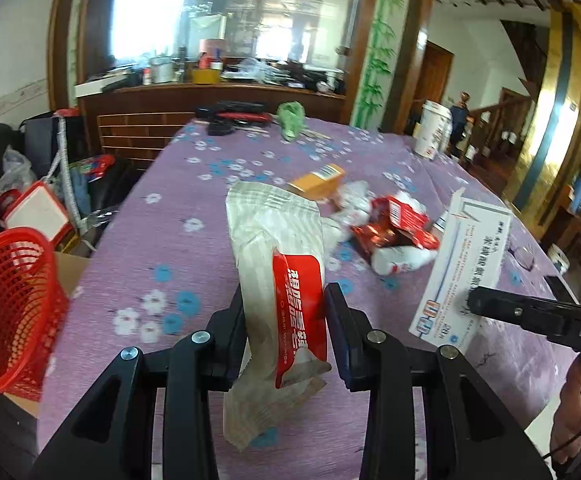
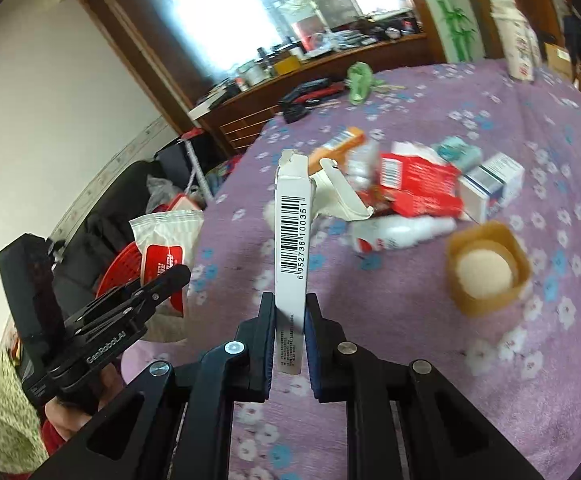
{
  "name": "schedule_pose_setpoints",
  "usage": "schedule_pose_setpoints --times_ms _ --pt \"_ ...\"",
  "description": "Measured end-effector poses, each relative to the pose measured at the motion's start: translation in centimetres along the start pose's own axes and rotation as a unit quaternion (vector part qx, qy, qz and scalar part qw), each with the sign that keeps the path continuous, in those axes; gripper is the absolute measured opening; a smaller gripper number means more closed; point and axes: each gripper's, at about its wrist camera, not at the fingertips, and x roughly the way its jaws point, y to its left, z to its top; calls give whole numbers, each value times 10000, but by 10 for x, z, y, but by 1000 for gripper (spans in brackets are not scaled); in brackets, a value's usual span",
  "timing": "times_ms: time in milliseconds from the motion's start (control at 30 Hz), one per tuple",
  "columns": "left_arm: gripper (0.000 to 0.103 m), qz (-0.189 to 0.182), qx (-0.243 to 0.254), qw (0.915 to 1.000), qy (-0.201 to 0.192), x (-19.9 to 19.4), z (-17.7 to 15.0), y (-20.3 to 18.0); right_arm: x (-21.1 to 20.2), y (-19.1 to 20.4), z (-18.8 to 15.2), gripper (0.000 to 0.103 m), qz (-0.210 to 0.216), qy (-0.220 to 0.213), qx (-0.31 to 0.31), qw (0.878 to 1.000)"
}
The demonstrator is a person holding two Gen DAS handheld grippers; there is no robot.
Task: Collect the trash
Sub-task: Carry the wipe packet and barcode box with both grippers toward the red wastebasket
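Note:
My left gripper (image 1: pixel 286 300) is shut on a white wet-wipe packet with a red label (image 1: pixel 278 276), held above the purple flowered tablecloth (image 1: pixel 170 240). It also shows in the right wrist view (image 2: pixel 162 248), over the red mesh basket (image 2: pixel 126 268). My right gripper (image 2: pixel 290 304) is shut on a flat white box with a barcode (image 2: pixel 292 236), which shows at the right of the left wrist view (image 1: pixel 462 264). The red basket (image 1: pixel 10 312) sits off the table's left edge. A pile of trash lies mid-table: red wrappers (image 1: pixel 394 224), an orange box (image 1: pixel 318 180), a white bottle (image 2: pixel 398 232).
A brown cup with a white ball inside (image 2: pixel 486 268) and a blue-white box (image 2: pixel 494 184) lie right of the pile. A green bag (image 1: pixel 292 118), black and red tools (image 1: pixel 234 114) and a tall paper cup (image 1: pixel 432 130) stand at the far end. Clutter fills the floor on the left.

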Motion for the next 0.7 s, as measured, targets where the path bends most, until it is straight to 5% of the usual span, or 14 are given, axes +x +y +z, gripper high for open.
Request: schedule_pose_setpoints --times_ms 333,700 --pt "36 576 -557 9959 -417 -44 10 69 33 74 21 15 451 222 -641 9967" --pt "36 1349 -1404 9788 -639 -81 -1 175 97 167 37 15 971 640 -1217 9857"
